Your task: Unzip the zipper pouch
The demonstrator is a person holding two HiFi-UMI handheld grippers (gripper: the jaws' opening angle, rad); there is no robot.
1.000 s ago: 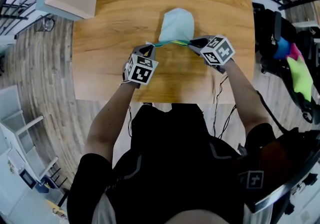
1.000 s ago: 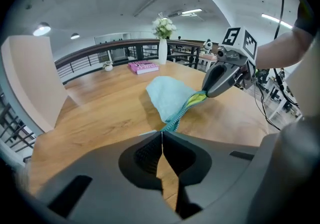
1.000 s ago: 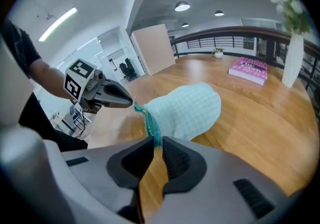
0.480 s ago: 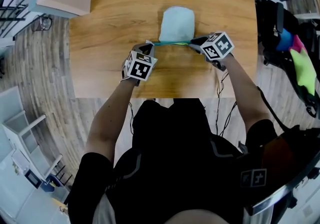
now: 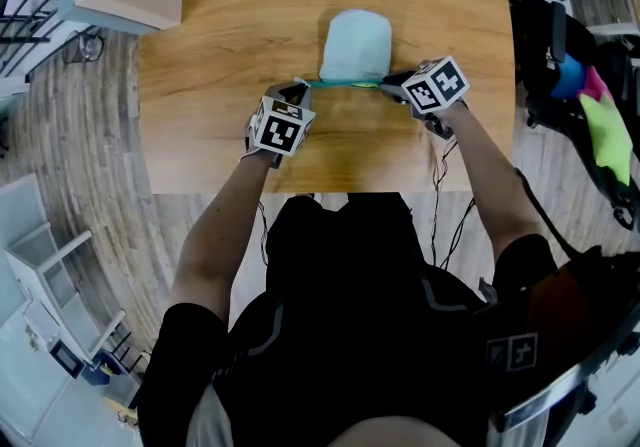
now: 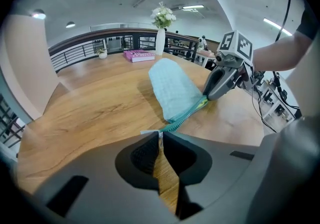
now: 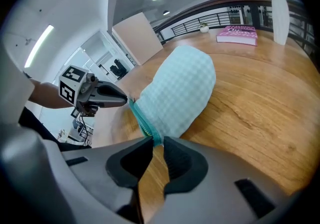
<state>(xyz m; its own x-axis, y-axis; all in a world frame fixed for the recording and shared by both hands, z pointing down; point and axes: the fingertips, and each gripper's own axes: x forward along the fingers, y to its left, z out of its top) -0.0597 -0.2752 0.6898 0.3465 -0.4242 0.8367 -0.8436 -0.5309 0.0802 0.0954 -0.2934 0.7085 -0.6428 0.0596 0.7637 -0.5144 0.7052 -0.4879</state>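
Stretching a teal zipper (image 5: pixel 340 84) on the pale blue checked fabric pouch (image 5: pixel 356 45) lying on the wooden worktop (image 5: pixel 220 55): the left gripper (image 6: pixel 159 139) is pinching its white end tab (image 6: pixel 150 132), and the right gripper (image 7: pixel 157 143) is pinching the opposite zipper end. Unzipping is seemingly barely beginning.

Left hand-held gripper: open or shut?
Shut: the left hand-held gripper pinches the pale zipper tab of the pouch between closed jaws.
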